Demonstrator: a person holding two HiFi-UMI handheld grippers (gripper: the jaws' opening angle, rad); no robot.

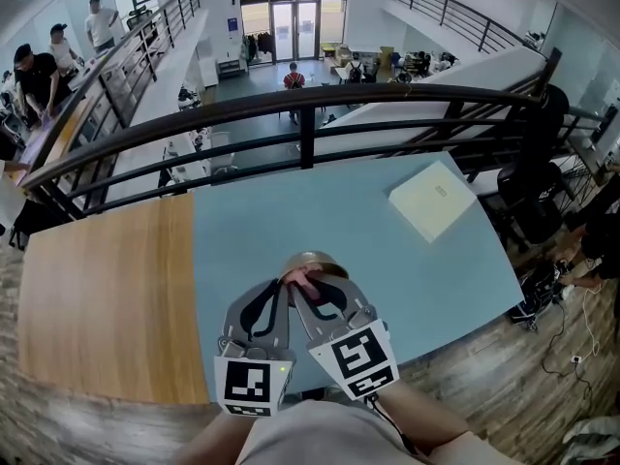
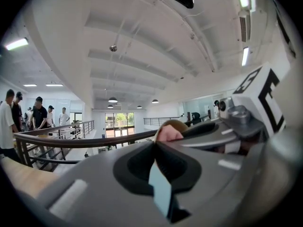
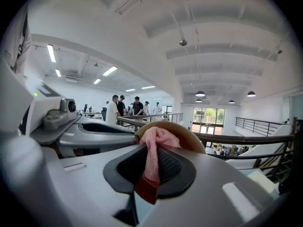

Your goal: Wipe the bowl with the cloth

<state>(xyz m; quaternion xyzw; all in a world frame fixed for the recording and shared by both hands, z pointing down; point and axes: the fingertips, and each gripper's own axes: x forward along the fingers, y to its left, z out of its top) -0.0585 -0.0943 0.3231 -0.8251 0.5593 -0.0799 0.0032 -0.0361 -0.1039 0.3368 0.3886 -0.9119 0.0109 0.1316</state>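
Tabletop (image 1: 407, 279) blue, beside railing (image 1: 306, 100); left tool (image 2: 155, 144) clamps bowl (image 3: 194, 137), right tool (image 3: 152, 150) clamps cloth (image 3: 156, 136).

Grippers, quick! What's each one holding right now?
Left gripper: closed on the bowl rim.
Right gripper: closed on the pink cloth.

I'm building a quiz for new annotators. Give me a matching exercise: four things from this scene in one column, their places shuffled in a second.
1. bowl
2. pink cloth
3. cream box
4. wooden tabletop

A. left of the blue mat
B. clamped in the right gripper
C. rim pinched by the left gripper
D. lying on the blue mat, far right

Pairs: 1-C, 2-B, 3-D, 4-A.
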